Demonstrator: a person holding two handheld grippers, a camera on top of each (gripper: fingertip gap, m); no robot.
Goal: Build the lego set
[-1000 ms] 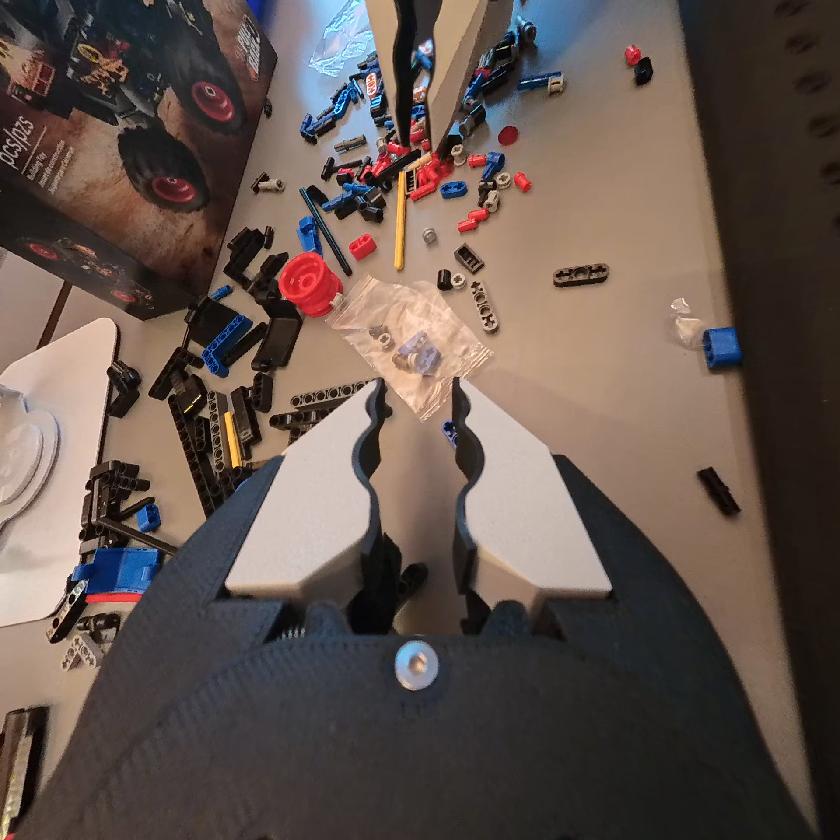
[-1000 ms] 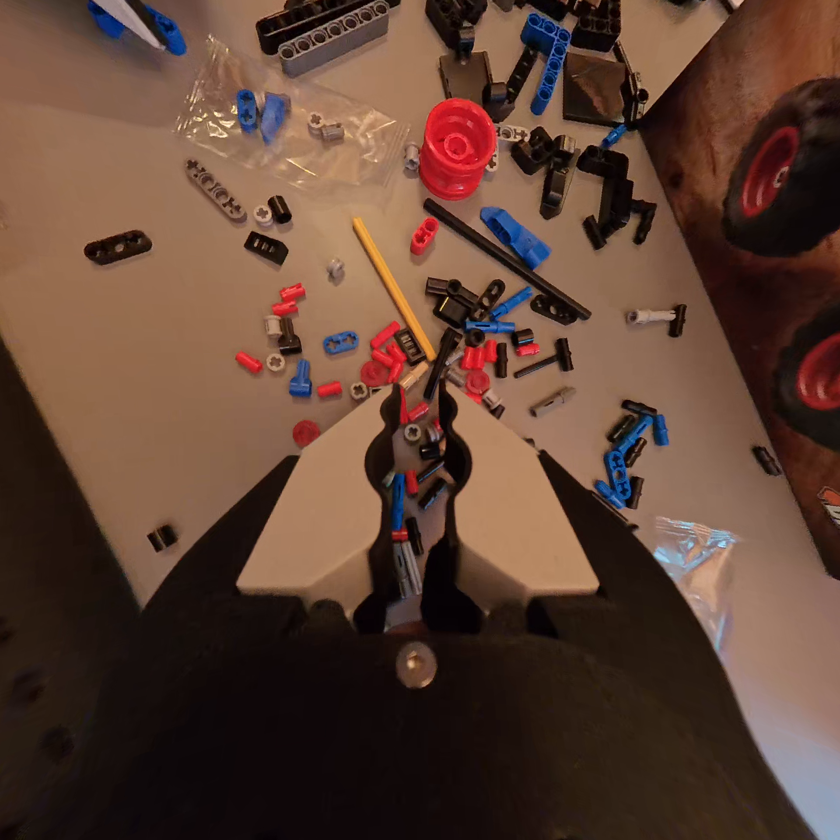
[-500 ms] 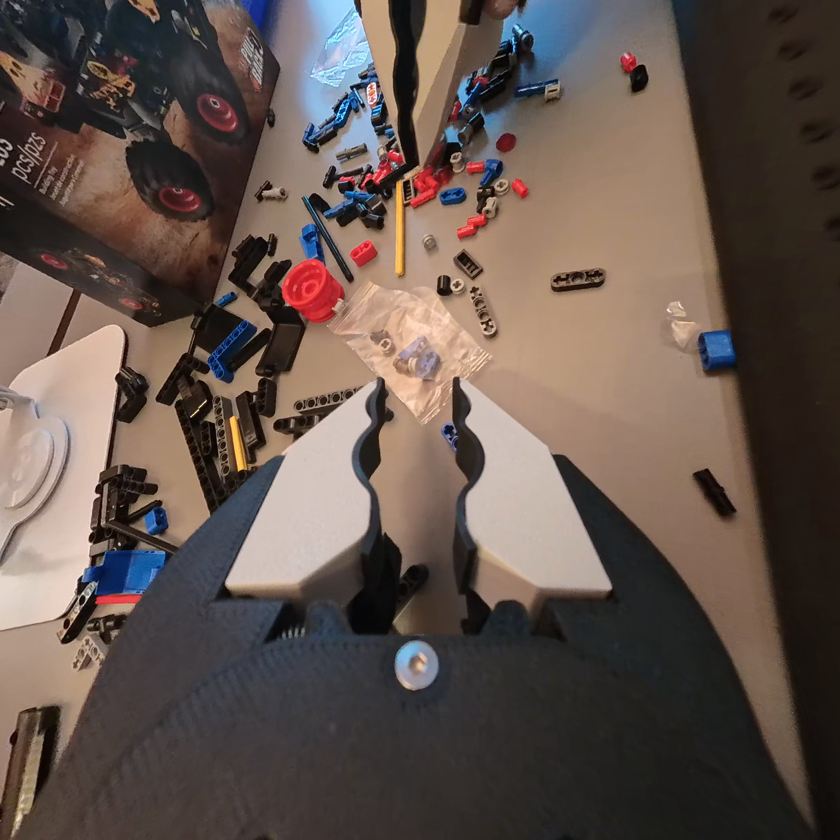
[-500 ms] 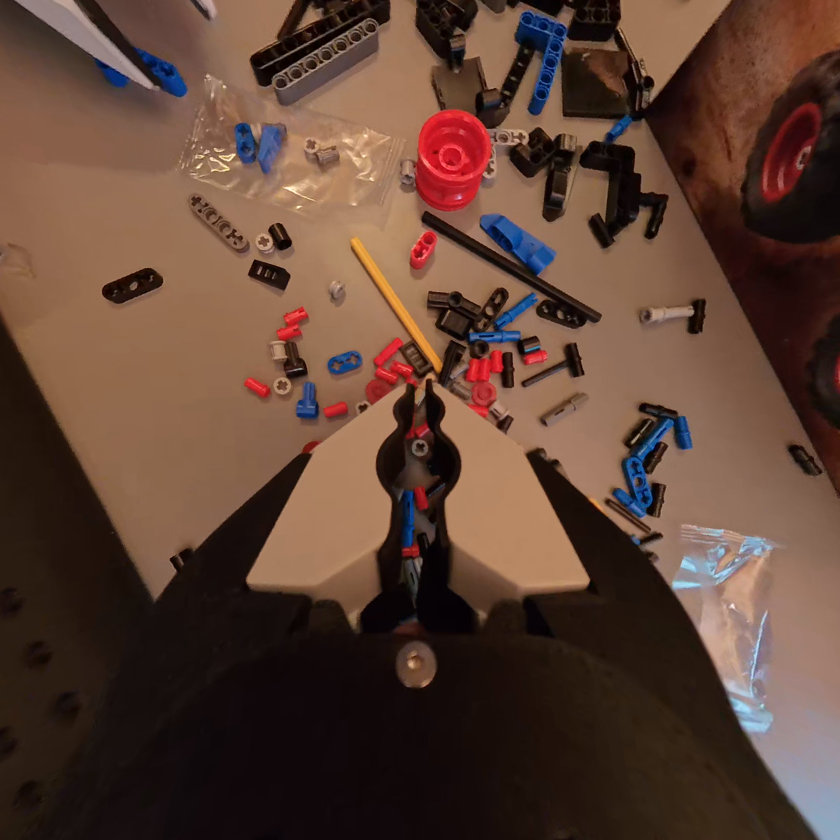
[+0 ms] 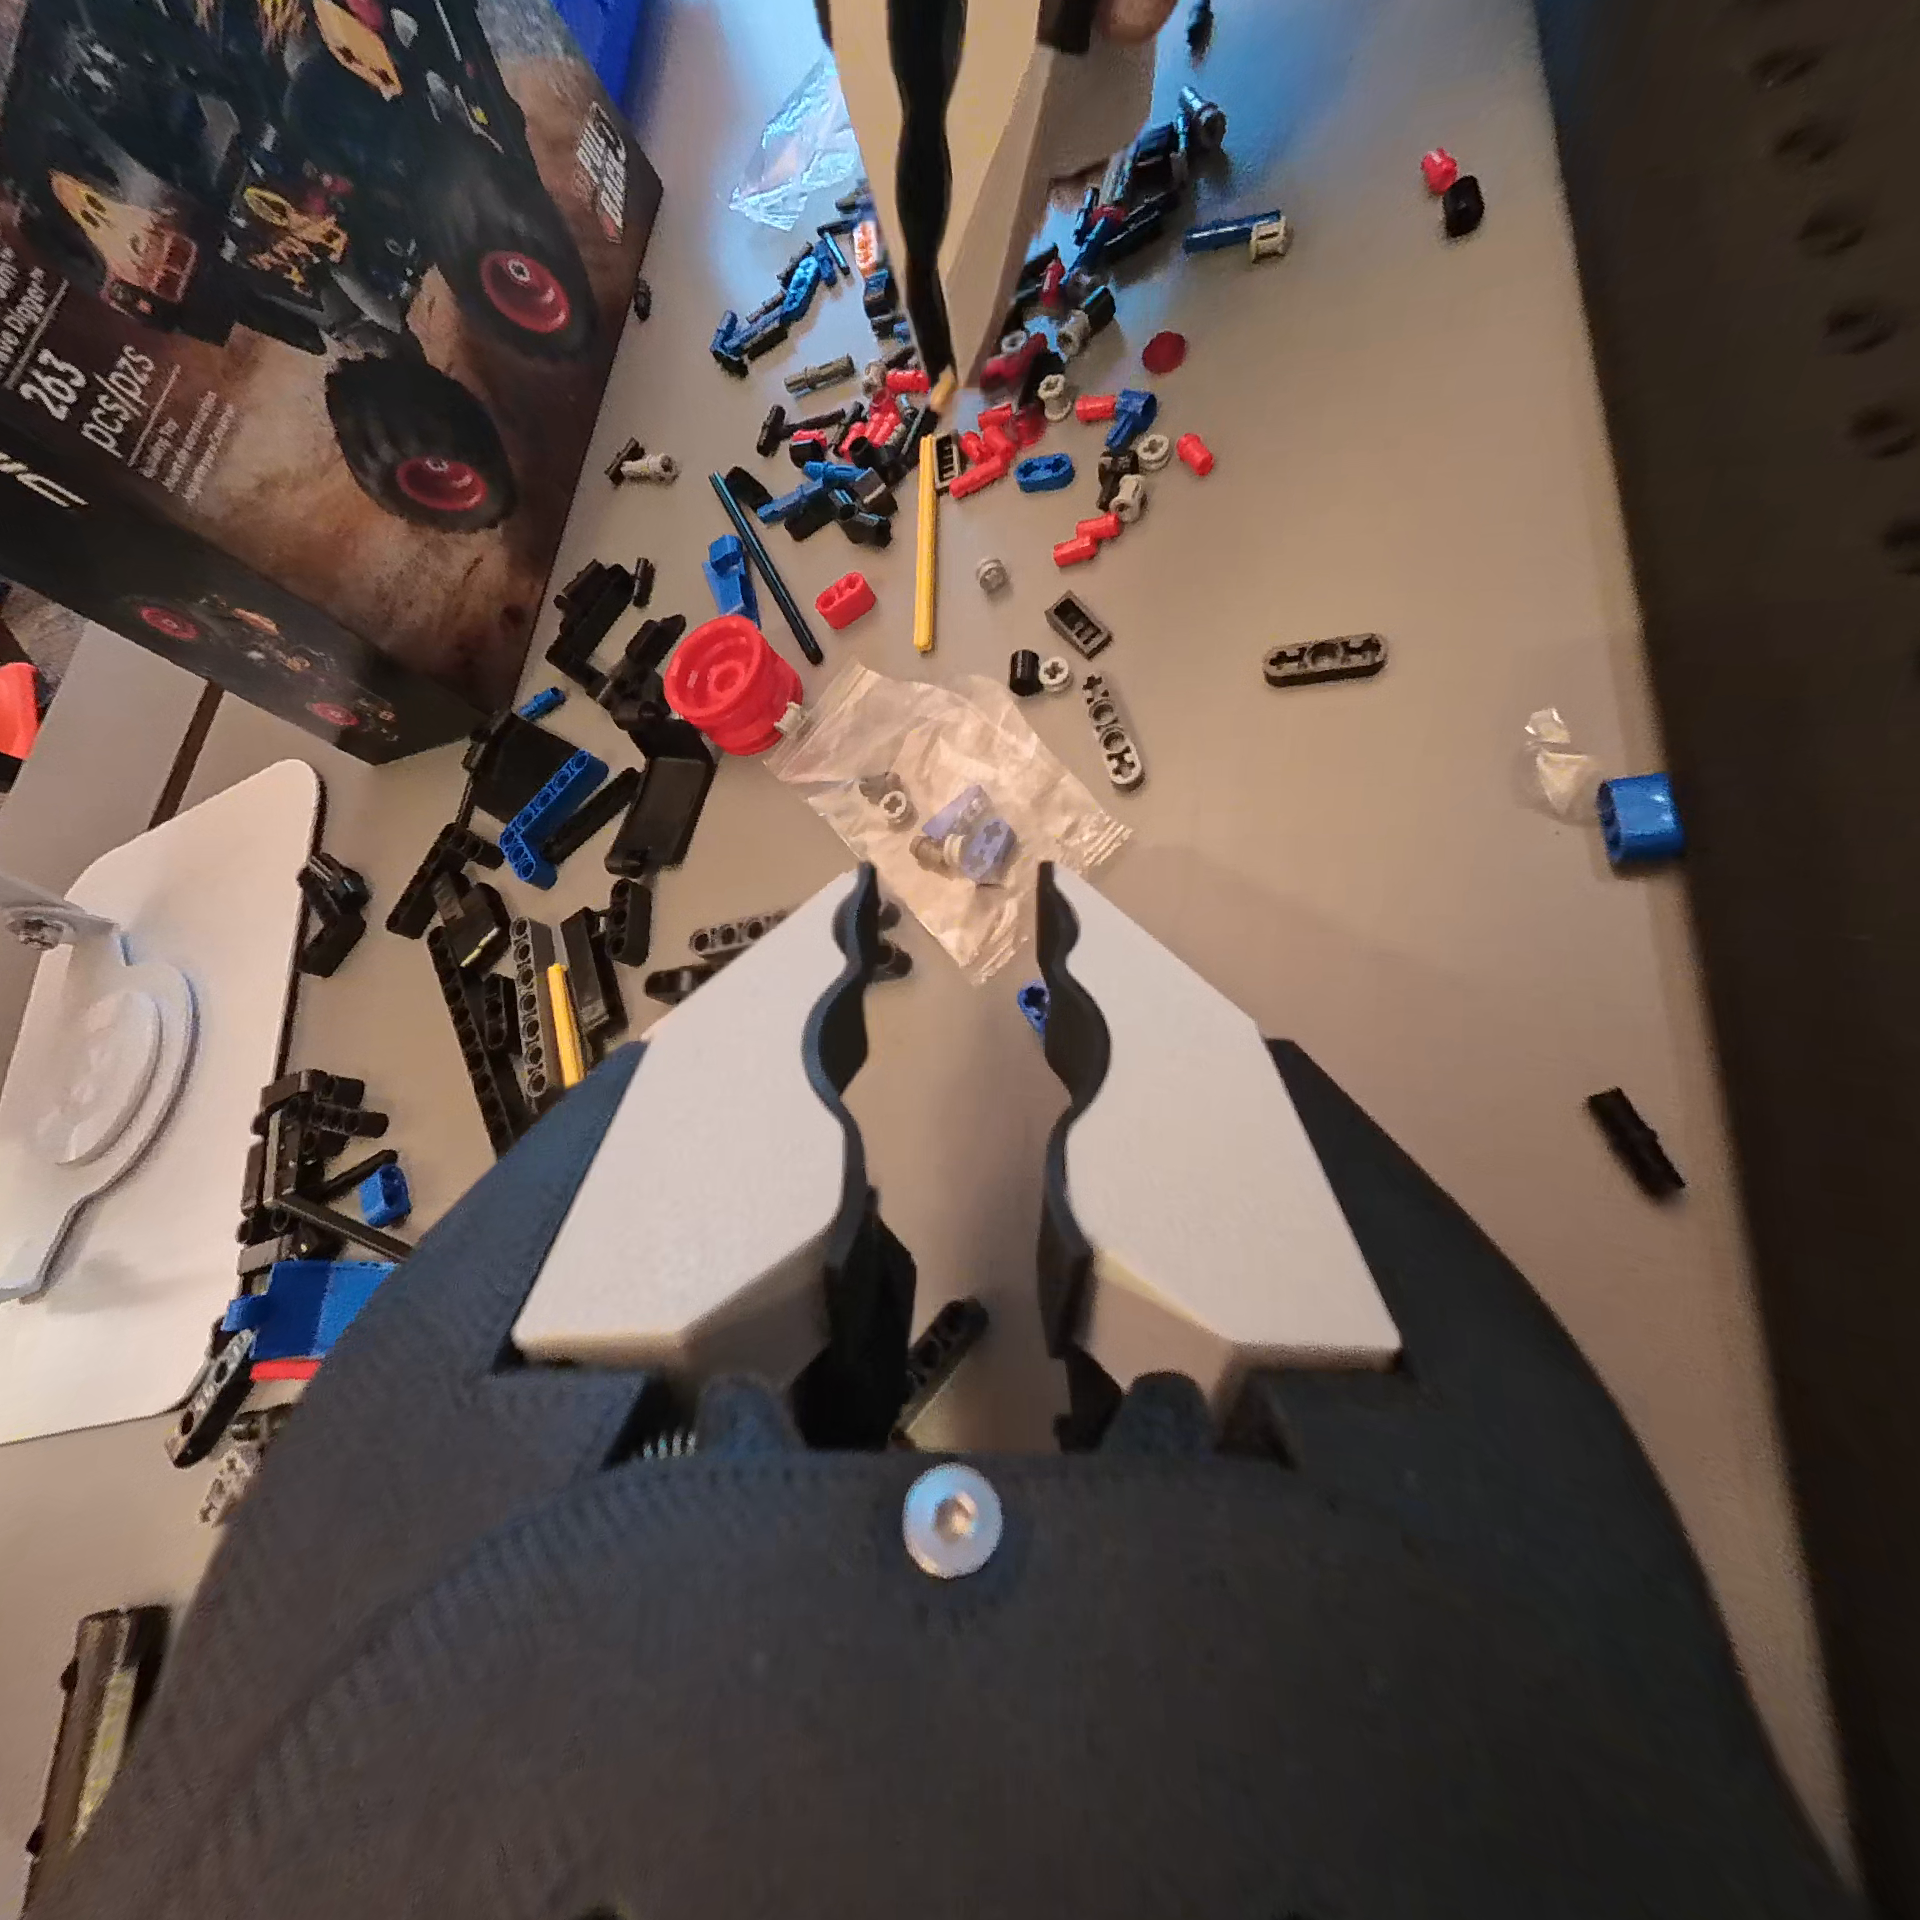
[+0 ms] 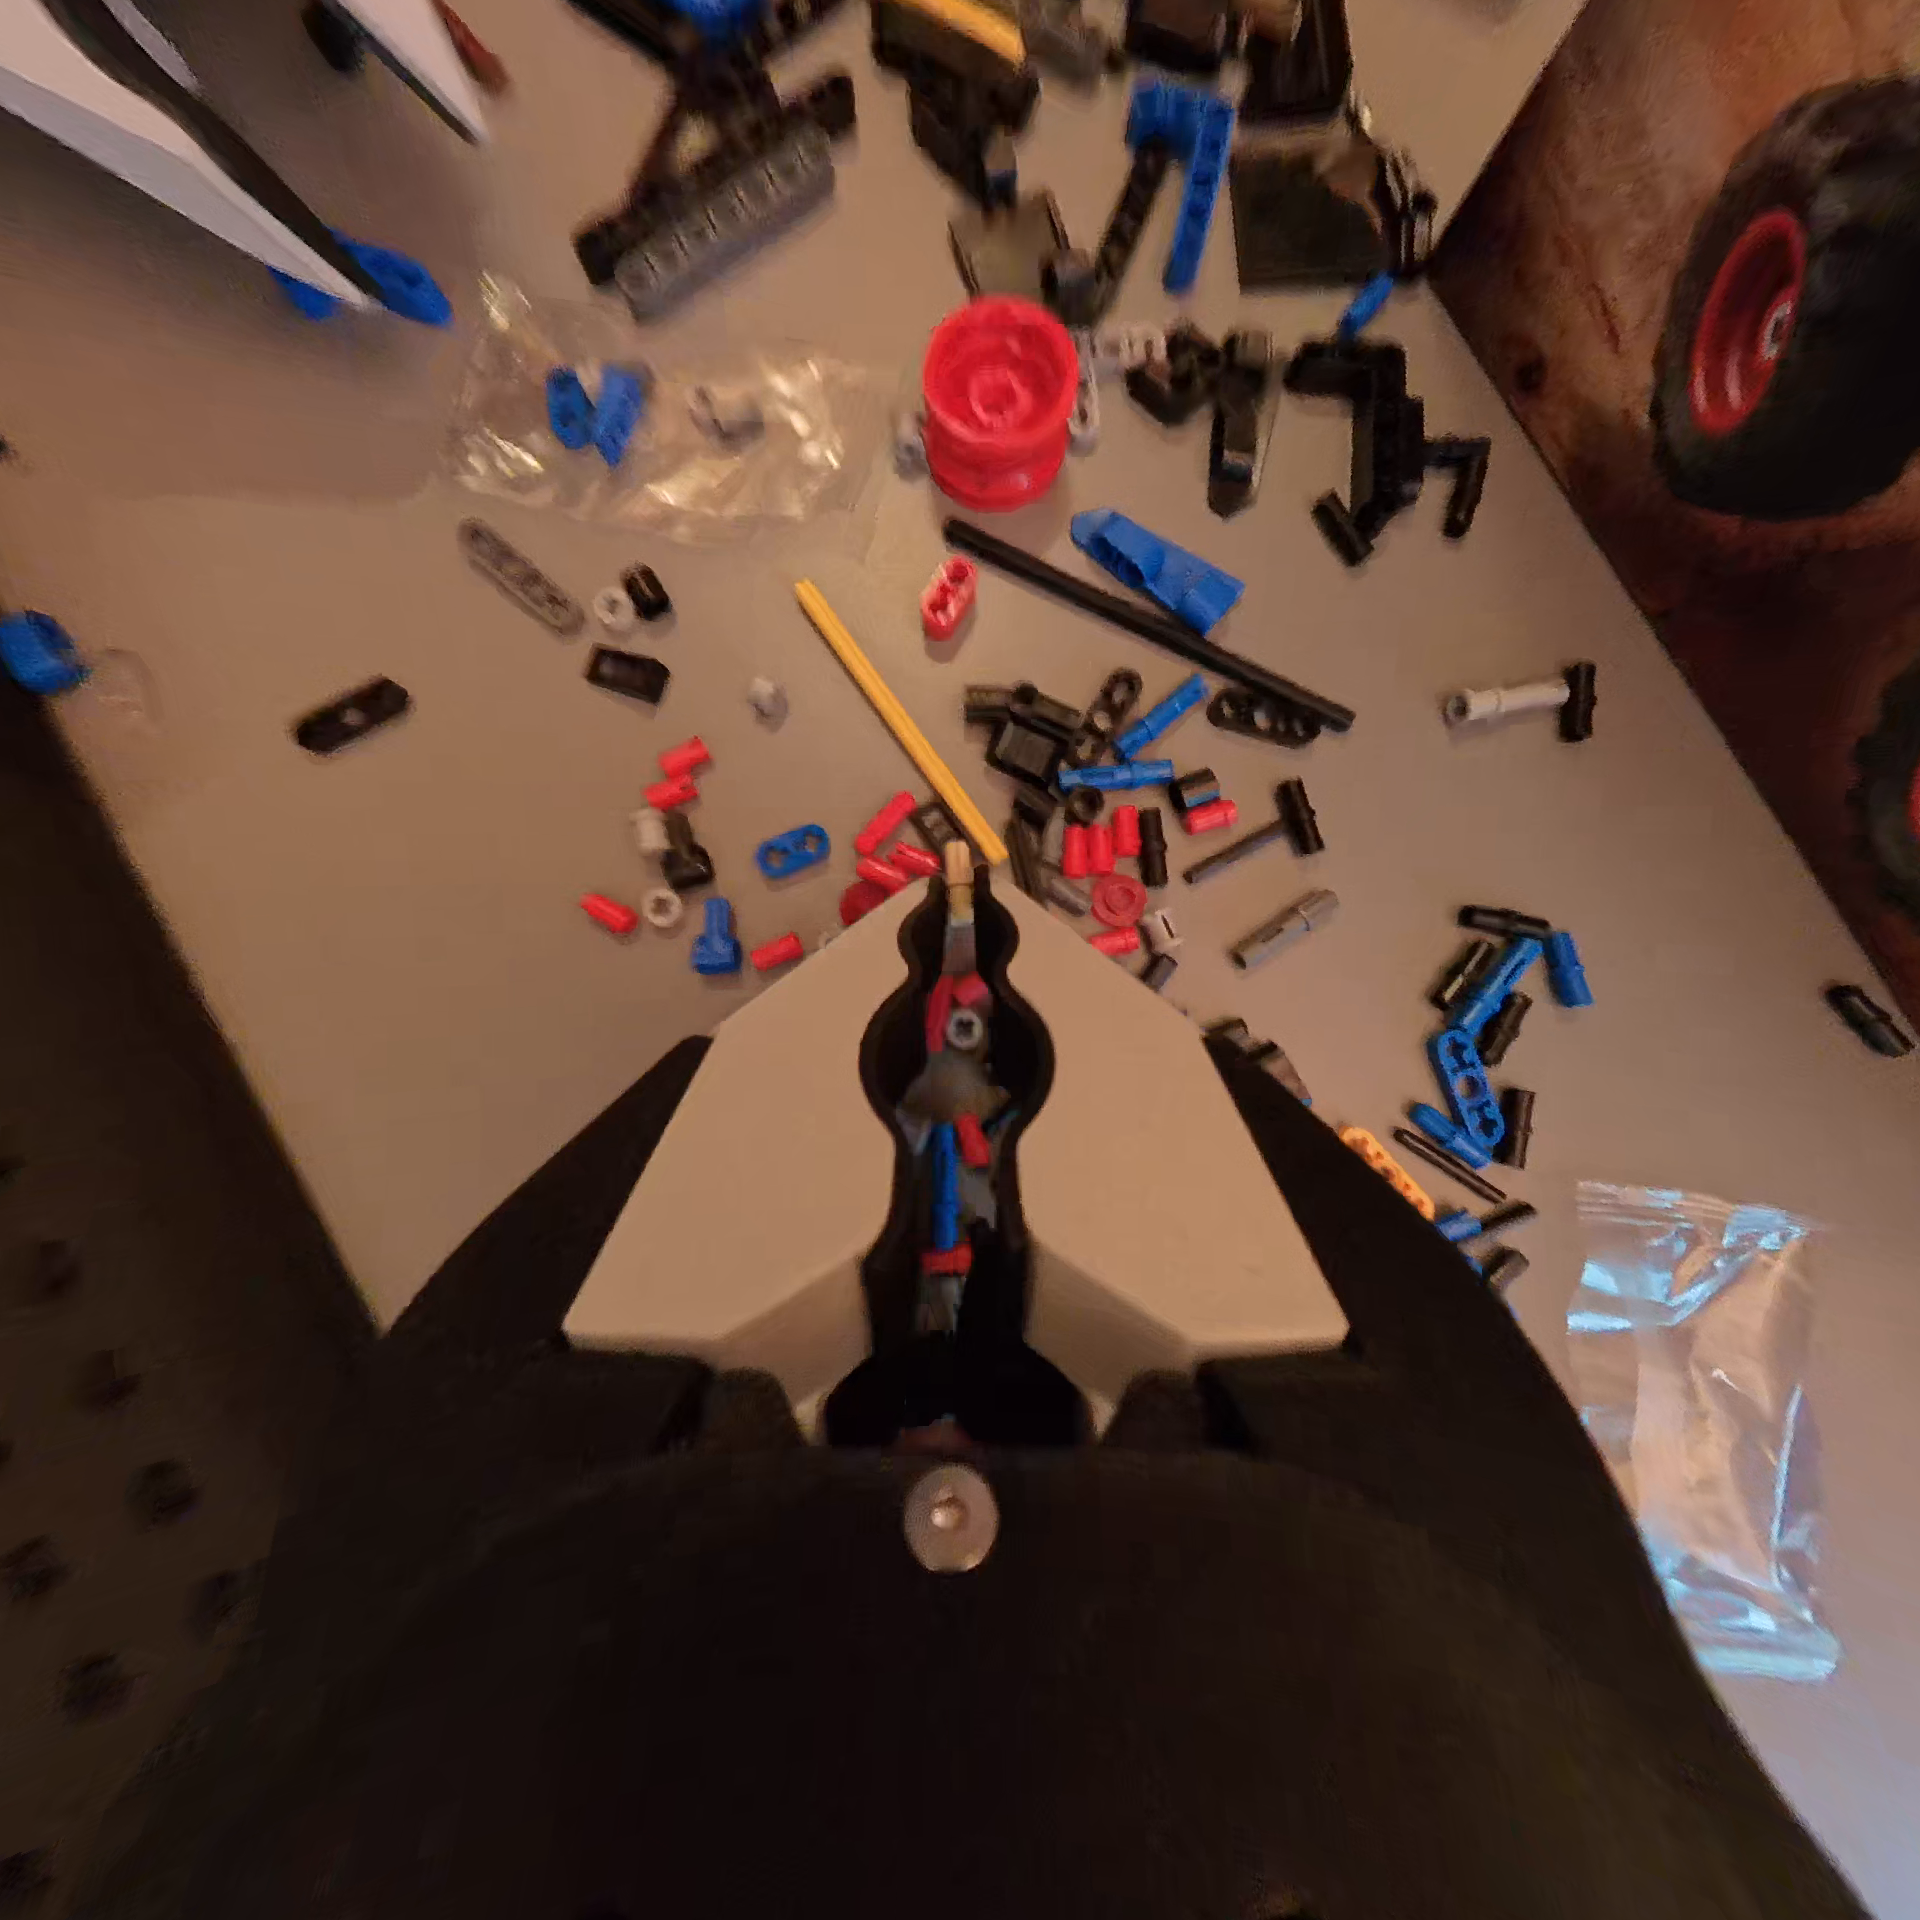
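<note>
The right gripper [image 6: 958, 883] is closed on a small tan pin [image 6: 957, 871], which pokes out from between its tips just above the scatter of loose pieces on the grey table [image 6: 364, 935]. Directly ahead of those tips a yellow axle [image 6: 899, 722] lies on the table, its near end close beside the pin; farther ahead sits a red wheel hub [image 6: 997, 400], and to its left a clear bag [image 6: 665, 442] with blue and grey parts inside. The set's box [image 6: 1714, 416] stands off to the right.

The left gripper [image 5: 951, 894] is open and empty — its tips hang over the near corner of the same clear bag [image 5: 951, 800]. Black beams [image 5: 499, 997] lie to its left, a blue connector [image 5: 1640, 821] well off to its right.
</note>
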